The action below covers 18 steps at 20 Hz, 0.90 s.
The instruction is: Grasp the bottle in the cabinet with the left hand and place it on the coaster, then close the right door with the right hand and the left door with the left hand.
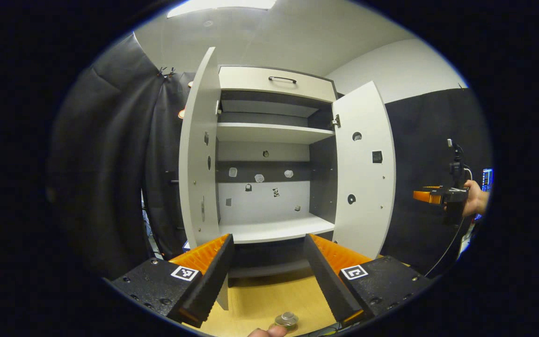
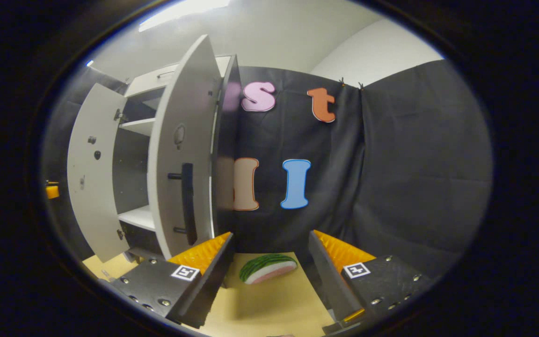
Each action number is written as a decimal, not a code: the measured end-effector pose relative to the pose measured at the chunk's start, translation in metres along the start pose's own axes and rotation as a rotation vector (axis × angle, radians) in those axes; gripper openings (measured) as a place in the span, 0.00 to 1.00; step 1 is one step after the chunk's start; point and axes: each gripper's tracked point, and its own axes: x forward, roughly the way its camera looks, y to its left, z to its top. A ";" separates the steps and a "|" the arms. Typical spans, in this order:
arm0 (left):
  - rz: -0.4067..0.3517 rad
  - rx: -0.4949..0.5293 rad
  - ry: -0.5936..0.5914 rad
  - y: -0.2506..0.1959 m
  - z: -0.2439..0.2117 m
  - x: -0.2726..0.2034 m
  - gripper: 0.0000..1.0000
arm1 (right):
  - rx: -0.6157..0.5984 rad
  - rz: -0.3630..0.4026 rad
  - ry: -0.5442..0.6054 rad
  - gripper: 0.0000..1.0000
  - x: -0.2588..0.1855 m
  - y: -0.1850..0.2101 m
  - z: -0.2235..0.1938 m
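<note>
Cabinet: I see both doors standing open, shelves bare.
Table: yellow, below my left tongs.
Left tongs: wide open, empty.
Right tongs: wide open, empty, facing a watermelon slice.
Bottle: possibly the small round top at the table's edge.

Probably a lab: cloth-walled booth.

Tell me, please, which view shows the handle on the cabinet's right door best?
The right gripper view: the dark bar handle stands upright on the outer face of the open right door, close and unobstructed. The left gripper view shows that door's inner face, so the handle is hidden there.
</note>
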 end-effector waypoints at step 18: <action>0.272 -0.006 -0.012 0.114 0.009 -0.037 0.95 | -0.080 0.143 0.010 0.81 0.059 0.137 0.018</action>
